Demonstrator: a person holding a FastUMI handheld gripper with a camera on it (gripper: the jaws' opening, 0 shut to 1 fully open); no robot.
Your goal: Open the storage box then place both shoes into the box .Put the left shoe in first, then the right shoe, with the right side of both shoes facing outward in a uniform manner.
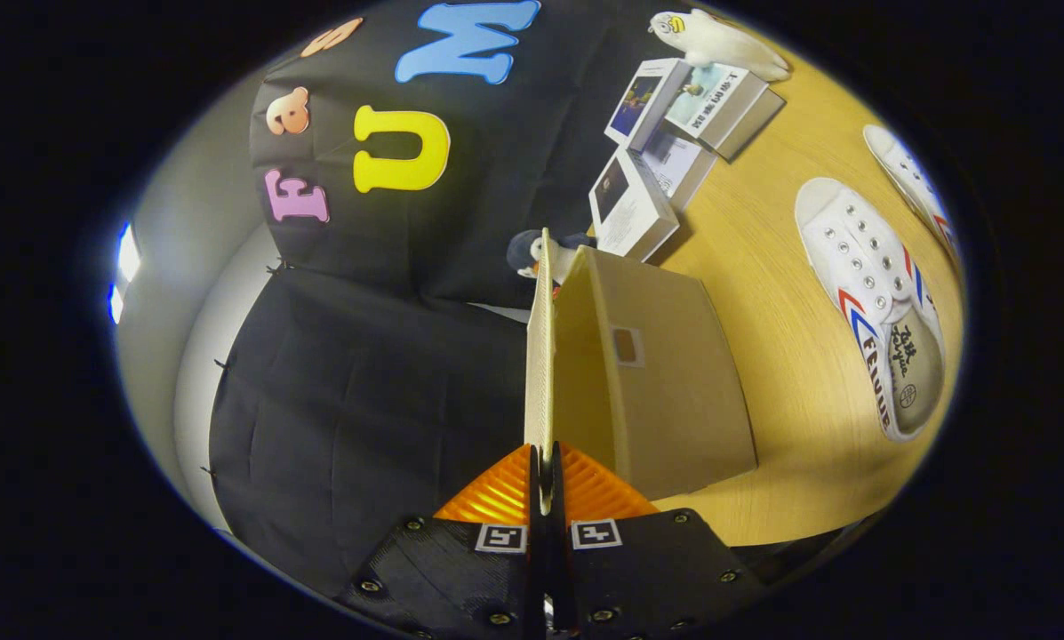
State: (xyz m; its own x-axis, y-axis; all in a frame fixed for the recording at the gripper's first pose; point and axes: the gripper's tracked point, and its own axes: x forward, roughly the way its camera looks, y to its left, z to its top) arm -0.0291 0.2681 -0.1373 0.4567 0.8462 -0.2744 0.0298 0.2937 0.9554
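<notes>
Beige lid (540,356) pinched edge-on in closed tongs (545,480), swung up to open storage box (674,391); shoes (869,302) wait on bench (763,267).

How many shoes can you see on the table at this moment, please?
2. One white shoe lies on the wooden table beside the storage box; the second shoe lies beyond it, partly cut off. The gripper is shut on the box's lid.

The hand-held gripper (545,484) apparently pinches the storage box's lid (541,347), 2 shoes (869,293) beyond.
</notes>
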